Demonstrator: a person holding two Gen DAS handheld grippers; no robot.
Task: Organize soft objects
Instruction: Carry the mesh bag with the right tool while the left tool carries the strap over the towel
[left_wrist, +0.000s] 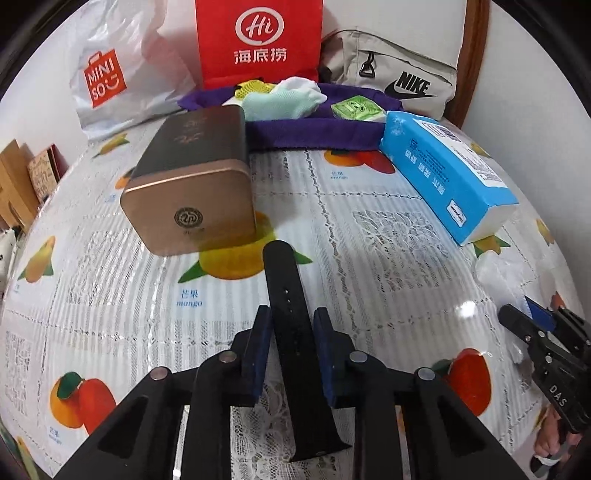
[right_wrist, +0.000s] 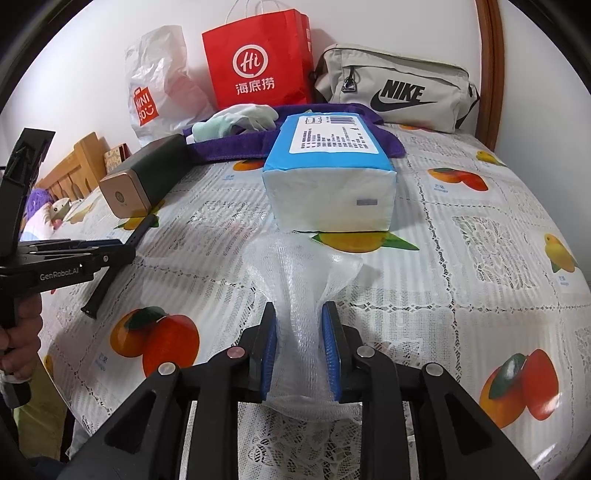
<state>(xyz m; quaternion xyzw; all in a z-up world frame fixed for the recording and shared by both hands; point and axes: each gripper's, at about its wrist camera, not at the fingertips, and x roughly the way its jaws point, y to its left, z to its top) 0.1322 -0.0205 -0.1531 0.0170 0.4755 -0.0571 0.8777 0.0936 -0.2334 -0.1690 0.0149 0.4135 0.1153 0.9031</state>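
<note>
Two grips are on at once, so settle each before you lift. In the left wrist view your left gripper (left_wrist: 290, 321) has its blue pads closed against the sides of the black watch strap (left_wrist: 286, 295), which lies on the fruit-print tablecloth (left_wrist: 369, 236) in front of the gold tin (left_wrist: 192, 192); raise it gently, since the strap's free end can swing. In the right wrist view your right gripper (right_wrist: 298, 317) pinches the clear bubble wrap (right_wrist: 295, 273) just before the blue tissue pack (right_wrist: 328, 173). I judge the purple cloth tray (right_wrist: 229, 149) behind, holding pale socks (right_wrist: 236, 116), the likely home; carry high enough to clear the tissue pack.
</note>
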